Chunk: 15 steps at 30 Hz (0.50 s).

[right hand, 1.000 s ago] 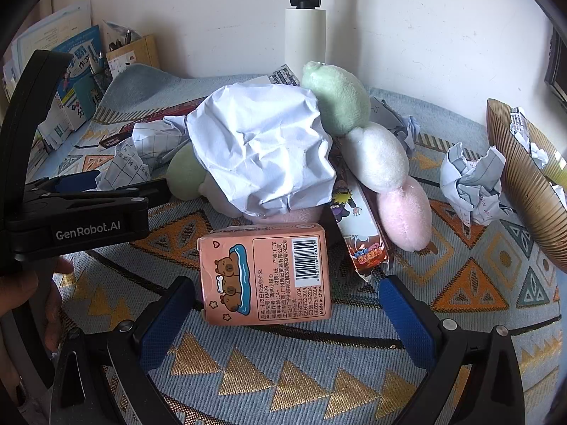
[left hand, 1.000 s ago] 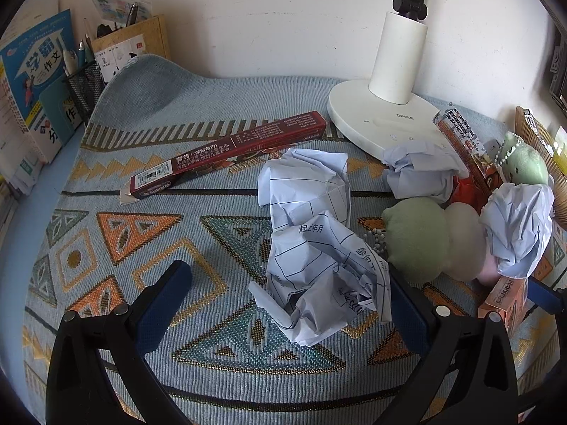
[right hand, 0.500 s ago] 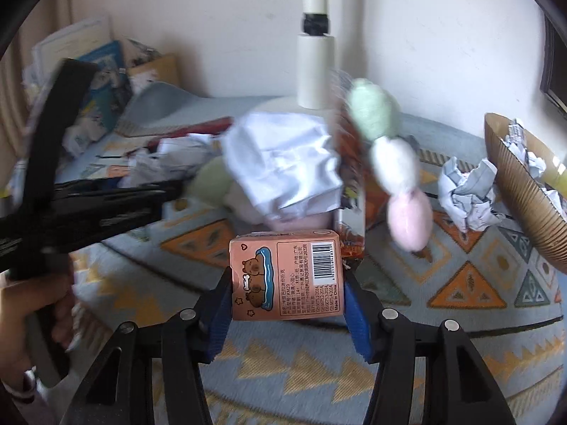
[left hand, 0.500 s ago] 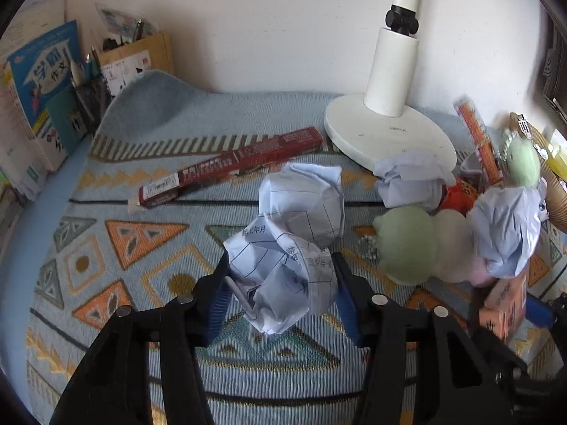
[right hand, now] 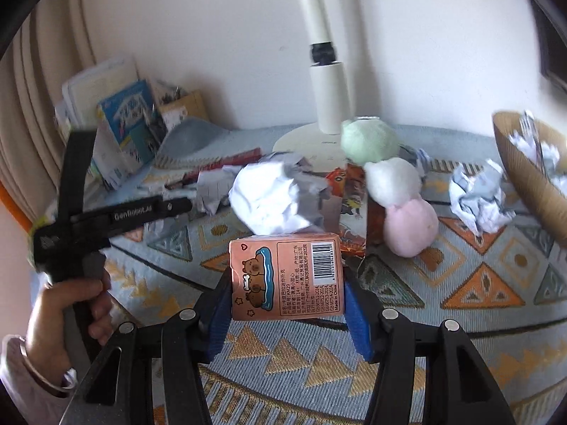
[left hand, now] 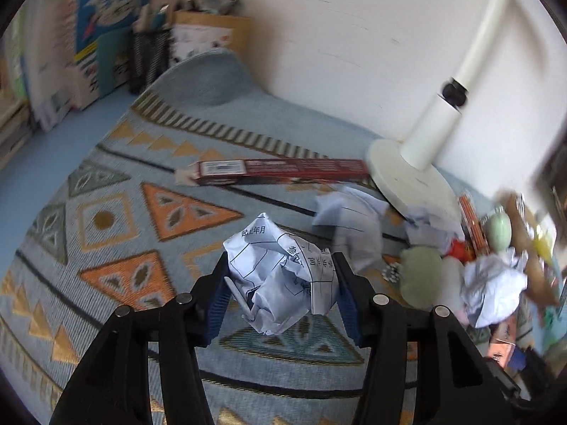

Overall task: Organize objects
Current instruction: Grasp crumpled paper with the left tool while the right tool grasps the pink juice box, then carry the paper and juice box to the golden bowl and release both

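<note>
A pale blue woven mat (left hand: 149, 148) with orange triangles covers the desk against a white wall (left hand: 336, 35). The left gripper (left hand: 280, 294) clamps a crumpled paper ball (left hand: 280, 276) above the mat. The right gripper (right hand: 287, 301) grips a pink carton (right hand: 287, 276) (barcode facing up). A lamp base (left hand: 407, 180) sits at two o'clock; books (left hand: 106, 28) at eleven.
</note>
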Motion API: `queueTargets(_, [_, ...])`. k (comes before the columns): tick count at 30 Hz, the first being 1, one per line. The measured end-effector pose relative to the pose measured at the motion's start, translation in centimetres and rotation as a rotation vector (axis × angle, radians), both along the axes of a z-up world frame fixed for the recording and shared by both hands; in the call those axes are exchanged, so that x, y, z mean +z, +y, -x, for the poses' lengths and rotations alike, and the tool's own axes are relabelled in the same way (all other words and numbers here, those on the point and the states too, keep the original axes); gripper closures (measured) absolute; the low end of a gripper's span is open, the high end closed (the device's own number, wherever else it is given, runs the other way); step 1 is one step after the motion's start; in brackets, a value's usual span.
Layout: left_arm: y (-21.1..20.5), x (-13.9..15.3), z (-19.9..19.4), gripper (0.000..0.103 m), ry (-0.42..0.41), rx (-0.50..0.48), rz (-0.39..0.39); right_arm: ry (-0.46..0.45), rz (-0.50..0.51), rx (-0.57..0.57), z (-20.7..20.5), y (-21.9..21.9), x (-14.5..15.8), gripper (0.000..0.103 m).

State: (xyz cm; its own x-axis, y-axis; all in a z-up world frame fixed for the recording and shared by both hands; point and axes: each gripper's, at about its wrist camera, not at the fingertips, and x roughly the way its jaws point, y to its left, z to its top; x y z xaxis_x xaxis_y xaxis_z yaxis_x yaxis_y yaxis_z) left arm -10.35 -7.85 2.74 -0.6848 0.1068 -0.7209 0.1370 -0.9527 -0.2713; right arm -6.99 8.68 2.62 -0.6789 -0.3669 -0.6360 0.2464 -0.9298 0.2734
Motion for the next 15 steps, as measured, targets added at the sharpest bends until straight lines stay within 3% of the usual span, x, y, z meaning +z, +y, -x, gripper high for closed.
queueTargets(3, [-0.3, -0.1, -0.4, 0.052, 0.011, 0.015, -0.019, -0.018, 0.069, -0.026, -0.9, 1.5, -0.1, 0.048])
queueTargets(11, [1.4, 2.0, -1.8, 0.052, 0.117, 0.022, 0.062, 0.015, 0.101, -0.034, -2.0, 5.1, 2.1, 0.048])
queueTargets(15, [1.8, 2.9, -2.4, 0.052, 0.114, 0.015, 0.016, 0.024, 0.109, -0.034, -1.2, 7.1, 3.6, 0.048])
